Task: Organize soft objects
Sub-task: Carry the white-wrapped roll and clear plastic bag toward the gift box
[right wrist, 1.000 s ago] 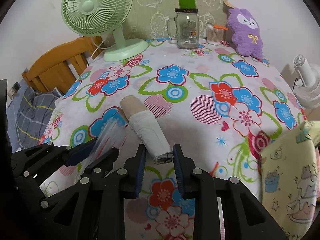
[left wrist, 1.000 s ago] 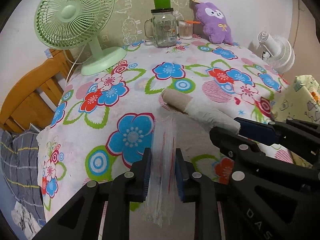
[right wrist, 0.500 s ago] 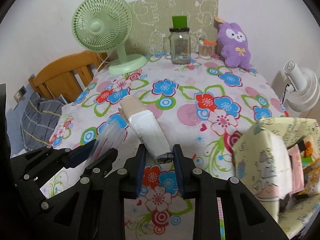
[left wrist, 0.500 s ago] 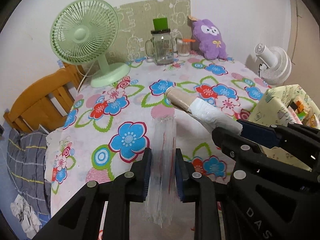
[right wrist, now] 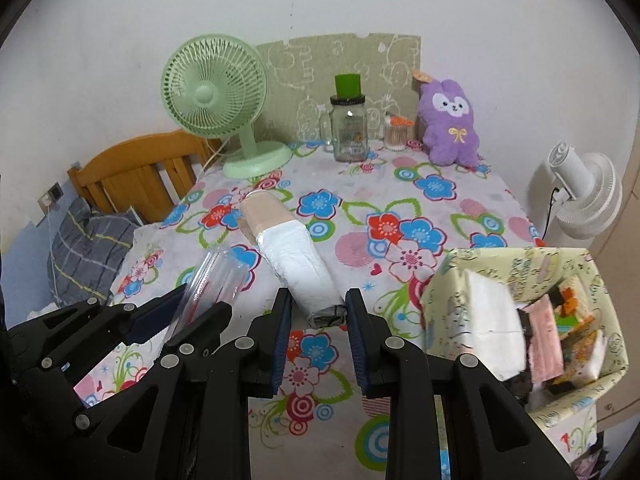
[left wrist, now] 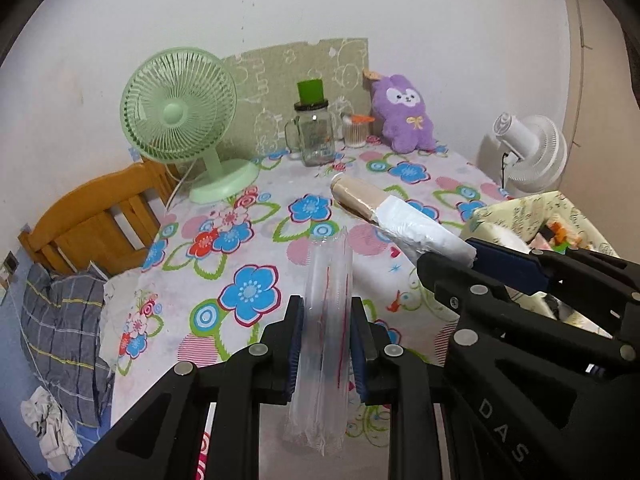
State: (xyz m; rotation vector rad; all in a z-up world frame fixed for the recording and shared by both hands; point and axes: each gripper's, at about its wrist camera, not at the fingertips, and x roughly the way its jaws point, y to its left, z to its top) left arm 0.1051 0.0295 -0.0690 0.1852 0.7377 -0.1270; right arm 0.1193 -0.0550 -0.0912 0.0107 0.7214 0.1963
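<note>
Nearest to us, the left hand-held gripper (left wrist: pixel 325 344) is clamped on a clear plastic bag (left wrist: pixel 326 320), crinkly and folded into a long strip with a thin red line down it. Beside it the right hand-held gripper (right wrist: pixel 316 336) pinches the near end of a rolled bundle (right wrist: pixel 294 256), its near half wrapped in smooth white film and its far end bare tan, like soft fabric or paper. Both items hang above the flowered worktop (right wrist: pixel 400 208), so we judge the carrying step to be in hand.

Just to our right stands a pale yellow fabric bin (right wrist: pixel 452 280) with cartoon prints, already holding folded white and pink pieces. The next move probably calls for swinging the roll over the bin's rim and letting go without snagging the floppy wall.

Farther back stand a ribbed green fan (right wrist: pixel 214 88), a glass jar (right wrist: pixel 350 128) and a fuzzy purple plush (right wrist: pixel 452 124).
</note>
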